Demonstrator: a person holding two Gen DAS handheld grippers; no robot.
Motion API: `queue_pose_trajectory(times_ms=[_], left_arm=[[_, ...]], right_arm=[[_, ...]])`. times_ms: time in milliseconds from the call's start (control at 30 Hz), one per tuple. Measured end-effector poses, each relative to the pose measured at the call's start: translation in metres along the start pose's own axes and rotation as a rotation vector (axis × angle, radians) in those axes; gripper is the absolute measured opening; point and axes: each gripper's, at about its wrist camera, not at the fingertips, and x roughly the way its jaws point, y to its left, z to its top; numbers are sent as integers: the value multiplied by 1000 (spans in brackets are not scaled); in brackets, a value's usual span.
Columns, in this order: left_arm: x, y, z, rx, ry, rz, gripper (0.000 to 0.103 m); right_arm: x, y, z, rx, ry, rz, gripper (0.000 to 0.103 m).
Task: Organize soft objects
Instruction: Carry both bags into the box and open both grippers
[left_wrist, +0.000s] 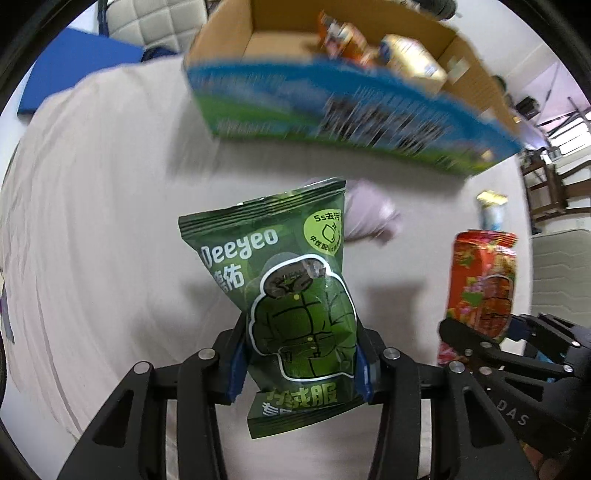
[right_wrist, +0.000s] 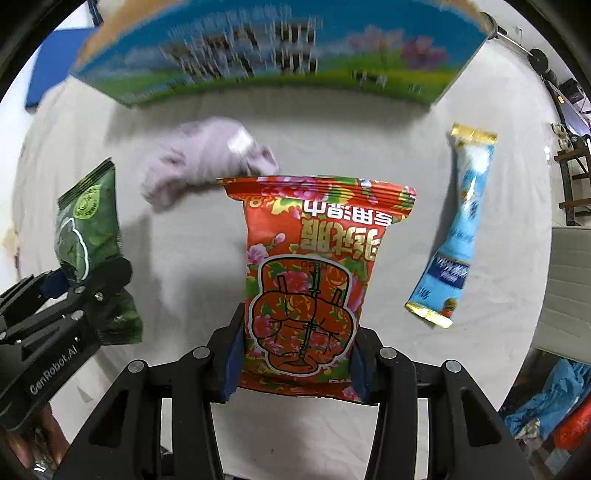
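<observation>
Plainly, "Deeyeo" green pouch (left_wrist: 295, 295) clamped in left claw (left_wrist: 299, 365), red floral pouch (right_wrist: 314, 280) in right claw (right_wrist: 295, 362).

Left wrist view looks forward and down along its fingers, close over the pale tabletop (left_wrist: 92, 221), toward the cardboard box (left_wrist: 332, 110). Right wrist view faces the same way from alongside; both share the box (right_wrist: 277, 55) and lilac cloth (right_wrist: 207, 158).

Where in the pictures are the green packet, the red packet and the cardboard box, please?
green packet (left_wrist: 295, 317): left wrist view, on its printed jacket drawing.
red packet (right_wrist: 306, 295): right wrist view, on its printed front.
cardboard box (left_wrist: 258, 48): left wrist view, on its bare inner floor.
</observation>
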Motion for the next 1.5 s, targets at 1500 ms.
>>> queue_pose_trajectory(times_ms=[1500], left_arm=[[81,3,308,90,155,73,45]], right_arm=[[29,-43,239,39,67,-35,50]])
